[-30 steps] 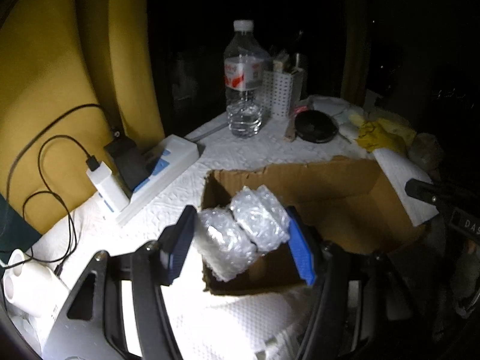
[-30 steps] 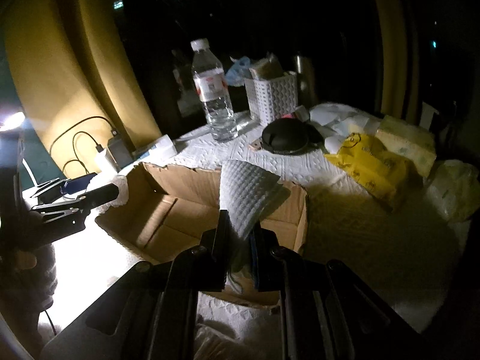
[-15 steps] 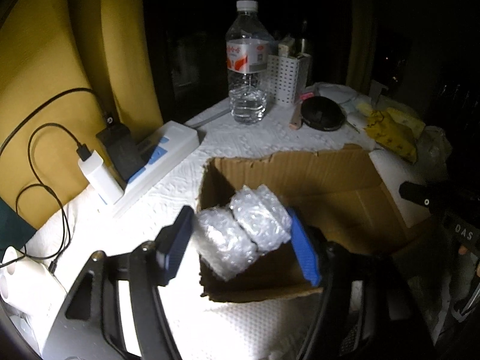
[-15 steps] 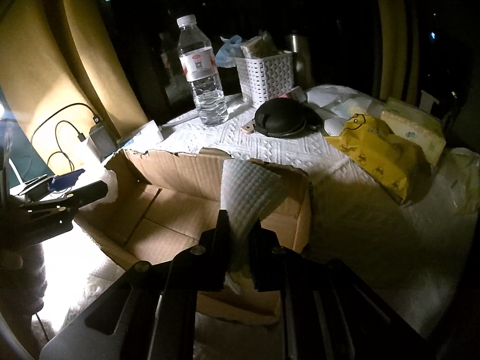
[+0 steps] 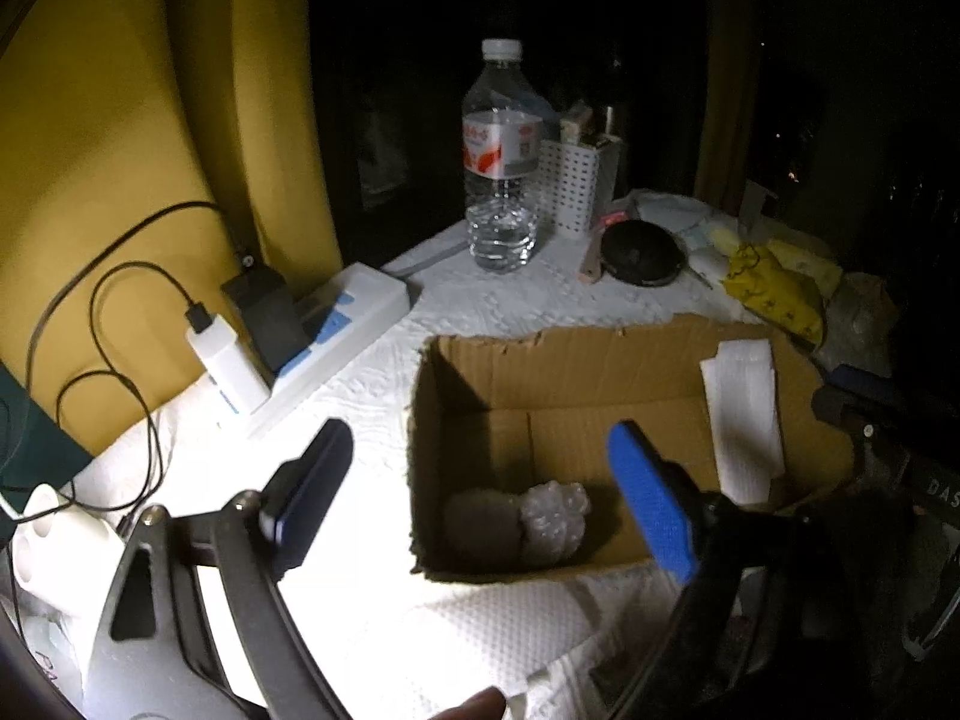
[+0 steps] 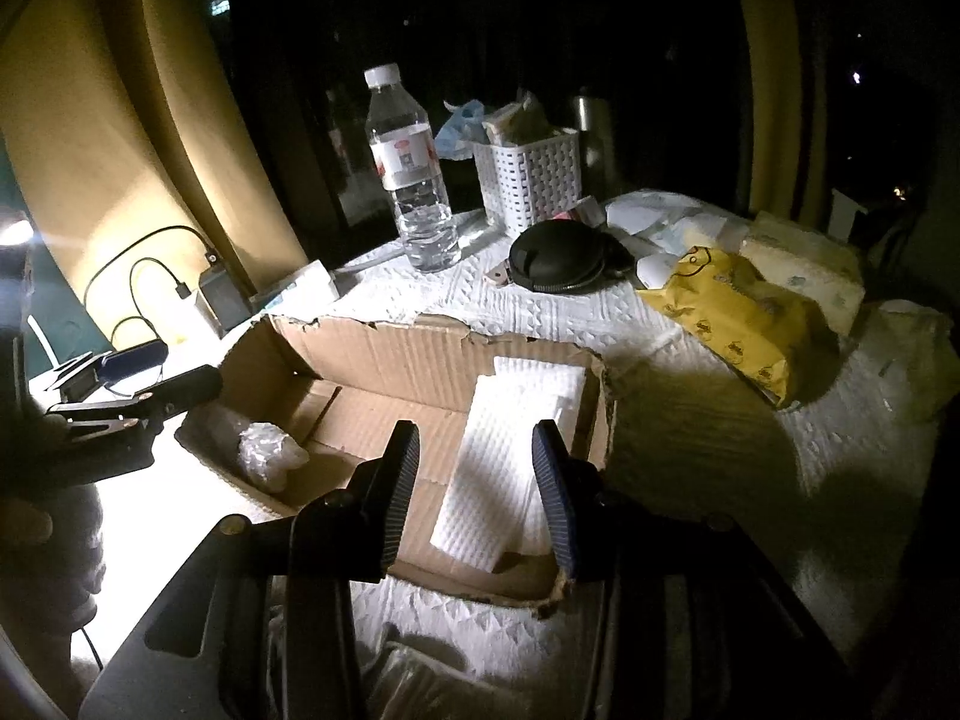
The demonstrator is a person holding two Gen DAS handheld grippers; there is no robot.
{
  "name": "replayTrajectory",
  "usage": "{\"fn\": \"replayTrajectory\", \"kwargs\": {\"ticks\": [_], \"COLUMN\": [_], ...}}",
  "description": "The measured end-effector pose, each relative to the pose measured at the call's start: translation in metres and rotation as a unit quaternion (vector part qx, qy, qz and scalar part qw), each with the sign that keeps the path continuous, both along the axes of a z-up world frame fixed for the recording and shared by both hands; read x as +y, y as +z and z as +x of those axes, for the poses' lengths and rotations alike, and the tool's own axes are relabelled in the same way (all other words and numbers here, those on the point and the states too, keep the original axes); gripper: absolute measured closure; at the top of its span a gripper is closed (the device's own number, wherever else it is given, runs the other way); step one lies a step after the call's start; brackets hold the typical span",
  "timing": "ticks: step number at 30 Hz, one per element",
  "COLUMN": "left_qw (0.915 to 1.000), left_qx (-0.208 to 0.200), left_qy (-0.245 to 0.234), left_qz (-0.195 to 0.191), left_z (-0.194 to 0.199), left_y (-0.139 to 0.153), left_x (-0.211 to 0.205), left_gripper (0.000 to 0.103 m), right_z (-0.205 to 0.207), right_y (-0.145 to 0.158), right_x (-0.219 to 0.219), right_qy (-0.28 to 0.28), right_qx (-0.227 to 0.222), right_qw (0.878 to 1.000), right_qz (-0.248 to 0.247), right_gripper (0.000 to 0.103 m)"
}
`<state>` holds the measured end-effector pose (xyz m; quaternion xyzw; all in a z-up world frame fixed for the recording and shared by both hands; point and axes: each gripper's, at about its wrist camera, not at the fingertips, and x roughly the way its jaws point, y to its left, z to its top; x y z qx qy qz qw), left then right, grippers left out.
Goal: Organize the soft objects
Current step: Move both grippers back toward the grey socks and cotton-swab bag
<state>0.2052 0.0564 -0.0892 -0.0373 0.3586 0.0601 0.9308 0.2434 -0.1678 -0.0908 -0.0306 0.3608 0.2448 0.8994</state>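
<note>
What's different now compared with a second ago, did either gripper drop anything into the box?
Yes, both. The left gripper opened and released the clear bubble-wrap bundle, which now lies in the brown cardboard box. The right gripper opened too, leaving the white textured paper towel leaning inside. The box and plastic water bottle stayed put.

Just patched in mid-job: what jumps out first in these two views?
The open cardboard box in the middle, with a bubble-wrap bundle at one end and a white folded pad leaning at the other. Both the left hand-held gripper and the right hand-held gripper hang open over it. Behind stands a water bottle.
</note>
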Motion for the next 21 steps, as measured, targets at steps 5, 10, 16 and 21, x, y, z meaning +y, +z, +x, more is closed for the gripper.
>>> {"fn": "replayTrajectory", "kwargs": {"ticks": [5, 10, 16, 21], "left_qw": [1.0000, 0.9998, 0.9993, 0.9992], "left_qx": [-0.006, -0.015, -0.022, -0.021], "left_qy": [0.003, 0.000, -0.009, -0.021], "left_qz": [-0.004, -0.013, -0.029, -0.026], "left_z": [-0.011, -0.027, -0.047, -0.060], "left_y": [0.006, 0.013, 0.018, 0.020], "left_x": [0.000, -0.005, -0.013, -0.024], "left_gripper": [0.015, 0.015, 0.015, 0.015], "right_z": [-0.014, -0.030, -0.049, -0.065], "right_y": [0.006, 0.011, 0.014, 0.016], "right_x": [-0.004, -0.008, -0.013, -0.018], "right_qy": [-0.005, -0.006, -0.011, -0.015], "right_qx": [-0.013, -0.015, -0.018, -0.020], "right_qw": [1.000, 1.000, 1.000, 1.000], "right_qz": [-0.001, 0.001, 0.000, 0.002], "right_gripper": [0.061, 0.061, 0.059, 0.053]}}
